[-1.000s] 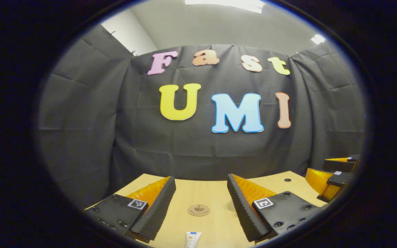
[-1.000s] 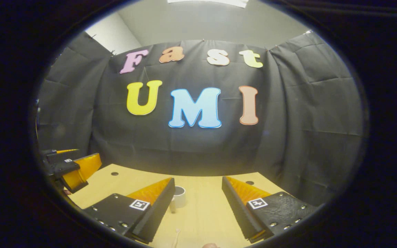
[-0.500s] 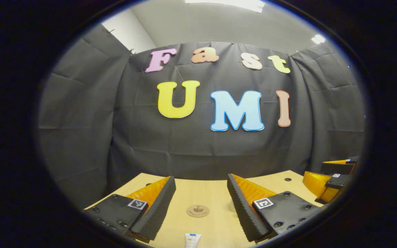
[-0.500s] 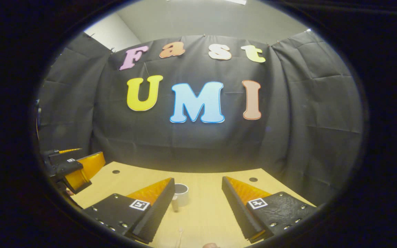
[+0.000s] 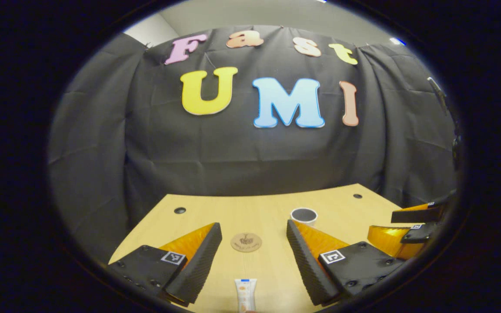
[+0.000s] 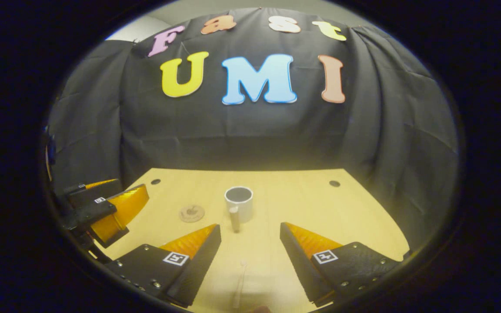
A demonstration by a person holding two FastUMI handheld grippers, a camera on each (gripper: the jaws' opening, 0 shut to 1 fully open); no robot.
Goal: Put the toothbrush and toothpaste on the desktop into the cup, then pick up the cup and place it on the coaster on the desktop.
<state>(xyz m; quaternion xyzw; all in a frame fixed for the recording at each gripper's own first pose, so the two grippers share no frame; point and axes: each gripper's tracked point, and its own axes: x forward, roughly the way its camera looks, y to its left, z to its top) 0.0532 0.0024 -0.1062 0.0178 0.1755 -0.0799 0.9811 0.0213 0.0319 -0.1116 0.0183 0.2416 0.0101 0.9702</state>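
Pale wooden desktop (image 5: 215,208): white toothpaste tube (image 5: 245,294) lies between wide-open, empty left gripper (image 5: 254,237); thin white toothbrush (image 6: 238,284) between equally open, empty right gripper (image 6: 250,237).

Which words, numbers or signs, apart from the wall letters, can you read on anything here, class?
Coaster: a stamped emblem, any lettering too small to read.
Toothpaste tube: print too blurred to read.
Square tags: coded patterns, no words.
Cup: nothing legible.
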